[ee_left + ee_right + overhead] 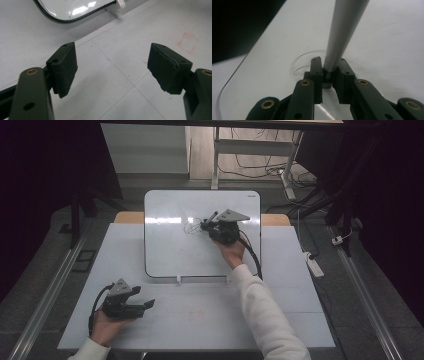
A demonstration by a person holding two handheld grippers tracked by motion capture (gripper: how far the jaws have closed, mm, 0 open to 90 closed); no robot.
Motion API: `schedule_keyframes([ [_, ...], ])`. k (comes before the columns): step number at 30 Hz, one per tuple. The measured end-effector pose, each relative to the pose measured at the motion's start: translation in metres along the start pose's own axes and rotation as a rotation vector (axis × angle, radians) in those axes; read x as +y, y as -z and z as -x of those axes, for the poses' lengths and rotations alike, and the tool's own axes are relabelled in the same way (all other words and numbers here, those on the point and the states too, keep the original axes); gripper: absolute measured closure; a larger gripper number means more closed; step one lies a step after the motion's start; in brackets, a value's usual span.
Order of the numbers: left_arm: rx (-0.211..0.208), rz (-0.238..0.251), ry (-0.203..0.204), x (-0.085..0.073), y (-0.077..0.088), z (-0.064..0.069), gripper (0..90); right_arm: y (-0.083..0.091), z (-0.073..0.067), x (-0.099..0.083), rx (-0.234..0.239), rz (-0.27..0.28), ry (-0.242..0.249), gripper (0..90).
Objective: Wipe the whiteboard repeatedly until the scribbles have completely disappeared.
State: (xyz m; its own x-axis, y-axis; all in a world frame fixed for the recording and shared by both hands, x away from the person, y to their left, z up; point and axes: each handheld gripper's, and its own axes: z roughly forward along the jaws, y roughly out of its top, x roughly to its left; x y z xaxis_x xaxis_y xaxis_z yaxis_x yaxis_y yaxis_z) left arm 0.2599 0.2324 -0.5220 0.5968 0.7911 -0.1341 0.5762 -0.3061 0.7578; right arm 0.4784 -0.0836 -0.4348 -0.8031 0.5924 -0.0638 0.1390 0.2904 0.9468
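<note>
In the high view, a marker point(212, 217) is being gripped by the right gripper point(207, 224) over the whiteboard point(170, 250), near looping scribbles point(192, 226). In the left gripper view, the left gripper point(112, 66) is being held released above the table point(120, 82). In the right gripper view, the marker point(342, 35) is being clamped between the jaws.

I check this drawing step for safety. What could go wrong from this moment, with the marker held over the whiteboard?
1. The right gripper clamps the marker only near one end, so it may pivot or slip under pressure.
2. The whiteboard rests on small white feet; the left gripper is open and away from it, so it may slide.
3. The drawn lines may smear.
</note>
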Motion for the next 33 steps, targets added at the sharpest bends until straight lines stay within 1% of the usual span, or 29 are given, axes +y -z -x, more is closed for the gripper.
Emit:
schedule_keyframes([
  [1, -0.001, 0.000, -0.002, 0.000, 0.000, 0.001, 24.5, -0.001, -0.002, 0.001, -0.012, -0.008, 0.030, 77.5],
  [2, 0.000, 0.000, -0.006, 0.000, 0.000, 0.001, 24.5, -0.001, 0.000, 0.003, -0.024, -0.002, 0.026, 77.5],
  [4, 0.001, 0.003, -0.010, 0.000, 0.002, 0.002, 24.5, 0.003, 0.011, 0.008, -0.083, 0.051, -0.049, 77.5],
  [5, 0.001, 0.007, -0.007, 0.000, 0.002, 0.002, 24.5, 0.003, 0.014, 0.009, -0.093, 0.065, -0.076, 77.5],
  [6, 0.000, 0.009, -0.005, 0.000, 0.002, 0.002, 24.5, 0.001, 0.013, 0.010, -0.096, 0.067, -0.079, 77.5],
  [7, 0.001, 0.010, -0.002, 0.000, 0.001, 0.001, 24.5, -0.003, 0.009, 0.009, -0.081, 0.057, -0.067, 77.6],
  [9, 0.001, 0.005, -0.002, 0.000, 0.000, 0.000, 24.5, -0.012, -0.005, 0.007, -0.008, 0.026, -0.006, 77.5],
  [10, 0.001, 0.005, -0.002, 0.000, 0.000, 0.000, 24.5, -0.012, -0.005, 0.007, -0.008, 0.026, -0.006, 77.5],
  [11, 0.001, 0.003, -0.003, 0.000, 0.000, 0.001, 24.5, -0.015, -0.009, 0.009, -0.019, 0.011, 0.040, 77.6],
  [12, 0.001, 0.005, -0.004, 0.000, 0.001, 0.001, 24.5, -0.015, -0.004, 0.011, -0.033, 0.034, 0.007, 77.6],
  [13, 0.001, 0.008, -0.004, 0.000, 0.002, 0.002, 24.5, -0.013, 0.003, 0.013, -0.055, 0.060, -0.038, 77.6],
  [14, 0.001, 0.008, -0.004, 0.000, 0.002, 0.002, 24.5, -0.011, 0.008, 0.016, -0.083, 0.078, -0.066, 77.5],
  [15, -0.001, 0.011, -0.005, 0.000, 0.002, 0.002, 24.5, -0.011, 0.011, 0.018, -0.096, 0.086, -0.073, 77.5],
  [16, -0.002, 0.010, -0.004, 0.000, 0.002, 0.001, 24.5, -0.013, 0.010, 0.018, -0.099, 0.086, -0.076, 77.6],
  [17, -0.002, 0.008, -0.005, 0.000, 0.001, 0.001, 24.5, -0.015, 0.005, 0.018, -0.085, 0.080, -0.070, 77.5],
  [19, -0.002, 0.005, -0.004, 0.000, 0.000, 0.000, 24.5, -0.023, -0.007, 0.016, -0.015, 0.045, -0.020, 77.5],
  [20, -0.002, 0.005, -0.004, 0.000, 0.000, 0.000, 24.5, -0.026, -0.012, 0.015, -0.013, 0.036, 0.021, 77.5],
  [21, 0.000, 0.004, -0.005, 0.000, 0.001, 0.000, 24.5, -0.026, -0.011, 0.016, -0.023, 0.033, 0.025, 77.5],
  [22, -0.001, 0.007, -0.004, 0.000, 0.001, 0.001, 24.5, -0.025, -0.006, 0.017, -0.035, 0.054, -0.008, 77.5],
  [23, 0.000, 0.010, -0.004, 0.000, 0.002, 0.001, 24.5, -0.023, 0.000, 0.019, -0.061, 0.080, -0.053, 77.5],
  [24, 0.000, 0.010, -0.004, 0.000, 0.002, 0.001, 24.5, -0.021, 0.005, 0.020, -0.089, 0.102, -0.081, 77.5],
  [25, -0.002, 0.013, -0.006, 0.000, 0.002, 0.002, 24.5, -0.020, 0.007, 0.021, -0.090, 0.109, -0.095, 77.5],
  [26, -0.003, 0.012, -0.005, 0.000, 0.002, 0.001, 24.5, -0.021, 0.005, 0.021, -0.093, 0.105, -0.088, 77.5],
  [27, -0.004, 0.009, -0.006, 0.000, 0.001, 0.001, 24.5, -0.024, 0.001, 0.020, -0.073, 0.091, -0.071, 77.5],
  [29, -0.003, 0.005, -0.002, 0.000, 0.000, 0.000, 24.5, -0.031, -0.013, 0.016, 0.005, 0.051, -0.027, 77.5],
  [30, -0.003, 0.004, -0.003, 0.000, 0.000, 0.000, 24.5, -0.035, -0.019, 0.015, 0.022, 0.035, 0.006, 77.5],
  [31, -0.003, 0.004, -0.003, 0.000, 0.000, 0.000, 24.5, -0.035, -0.021, 0.015, 0.020, 0.027, 0.027, 77.5],
  [32, -0.002, 0.005, -0.004, 0.000, 0.001, 0.001, 24.5, -0.035, -0.018, 0.017, 0.017, 0.036, 0.015, 77.5],
  [33, -0.001, 0.009, -0.006, 0.000, 0.002, 0.002, 24.5, -0.033, -0.013, 0.019, -0.014, 0.060, -0.012, 77.5],
])
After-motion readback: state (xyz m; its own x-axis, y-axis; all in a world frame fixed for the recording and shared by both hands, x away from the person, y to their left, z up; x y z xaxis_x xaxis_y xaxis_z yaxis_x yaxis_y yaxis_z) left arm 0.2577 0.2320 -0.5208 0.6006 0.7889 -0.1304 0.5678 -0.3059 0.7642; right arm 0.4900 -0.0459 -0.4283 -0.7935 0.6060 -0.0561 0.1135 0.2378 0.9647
